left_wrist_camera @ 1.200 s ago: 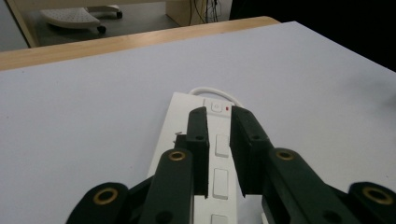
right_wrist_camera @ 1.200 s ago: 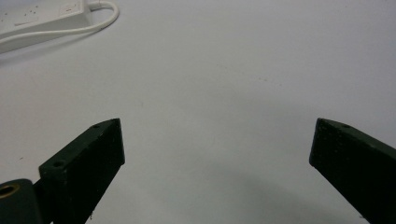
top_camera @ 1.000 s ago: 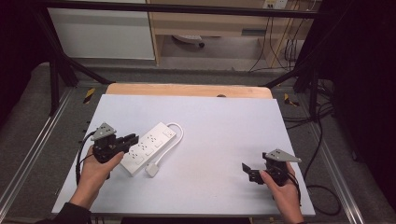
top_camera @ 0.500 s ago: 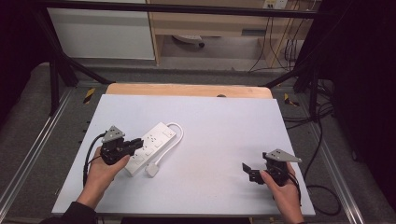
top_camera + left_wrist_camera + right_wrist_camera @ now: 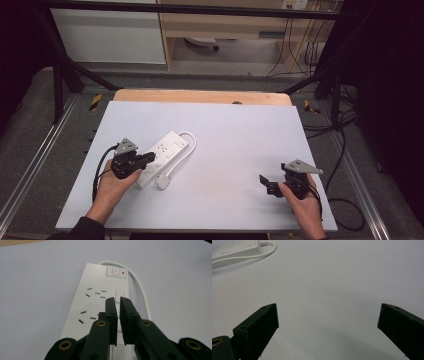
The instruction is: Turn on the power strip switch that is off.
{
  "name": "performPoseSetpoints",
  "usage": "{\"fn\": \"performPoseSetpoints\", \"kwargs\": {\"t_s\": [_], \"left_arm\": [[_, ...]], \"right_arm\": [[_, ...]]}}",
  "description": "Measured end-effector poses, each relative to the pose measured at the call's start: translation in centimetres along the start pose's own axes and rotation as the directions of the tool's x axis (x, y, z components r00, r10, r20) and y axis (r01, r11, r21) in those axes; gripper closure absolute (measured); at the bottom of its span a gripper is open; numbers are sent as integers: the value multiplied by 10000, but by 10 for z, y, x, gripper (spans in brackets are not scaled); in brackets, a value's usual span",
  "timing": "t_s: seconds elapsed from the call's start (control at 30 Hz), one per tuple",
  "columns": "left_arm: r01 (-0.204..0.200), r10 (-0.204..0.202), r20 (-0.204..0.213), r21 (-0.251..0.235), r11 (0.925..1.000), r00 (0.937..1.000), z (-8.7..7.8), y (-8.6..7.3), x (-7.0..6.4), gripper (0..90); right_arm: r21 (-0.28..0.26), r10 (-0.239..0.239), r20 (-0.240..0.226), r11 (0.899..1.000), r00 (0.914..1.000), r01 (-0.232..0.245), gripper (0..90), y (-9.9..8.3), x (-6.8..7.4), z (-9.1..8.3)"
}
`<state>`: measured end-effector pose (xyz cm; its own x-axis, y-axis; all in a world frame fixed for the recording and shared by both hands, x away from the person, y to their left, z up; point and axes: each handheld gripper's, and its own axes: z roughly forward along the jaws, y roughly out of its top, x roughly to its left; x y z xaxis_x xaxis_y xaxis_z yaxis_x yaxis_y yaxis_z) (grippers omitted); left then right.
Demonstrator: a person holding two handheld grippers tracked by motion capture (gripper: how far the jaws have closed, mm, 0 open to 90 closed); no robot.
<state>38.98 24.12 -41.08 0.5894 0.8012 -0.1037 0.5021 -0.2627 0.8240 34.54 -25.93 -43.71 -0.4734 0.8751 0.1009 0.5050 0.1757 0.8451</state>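
White counter (image 5: 230, 150) carries my power strip (image 5: 100, 300) at nine o'clock, rigid, light, slick plastic I'd pinch across its long sides; left tongs (image 5: 117, 301) hover nearly pressed together, right tongs (image 5: 327, 322) spread.

A white power strip (image 5: 100, 302) with a red indicator lies on a pale lavender-grey table (image 5: 240, 145); black jaws.

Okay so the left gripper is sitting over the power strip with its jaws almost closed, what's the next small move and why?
Probably ease the left gripper down and a little forward. Its jaws stand nearly together, holding nothing, with their tips just short of the small white button on the power strip, so a closed-jaw press looks likely. The right gripper sits wide open, far off on the table, so it can wait.
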Motion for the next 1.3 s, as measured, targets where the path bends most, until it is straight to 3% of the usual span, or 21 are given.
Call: {"fn": "performPoseSetpoints", "kwargs": {"t_s": [0.73,1.3], "left_arm": [[68,-74,159,377,9993,9998,0,-13,6,898],[-135,112,320,712,9974,9994,1,-21,2,899]], "right_arm": [[32,16,-20,10000,10000,-16,38,0,0,0],[11,1,-11,10000,10000,-1,38,0,0,0]]}}
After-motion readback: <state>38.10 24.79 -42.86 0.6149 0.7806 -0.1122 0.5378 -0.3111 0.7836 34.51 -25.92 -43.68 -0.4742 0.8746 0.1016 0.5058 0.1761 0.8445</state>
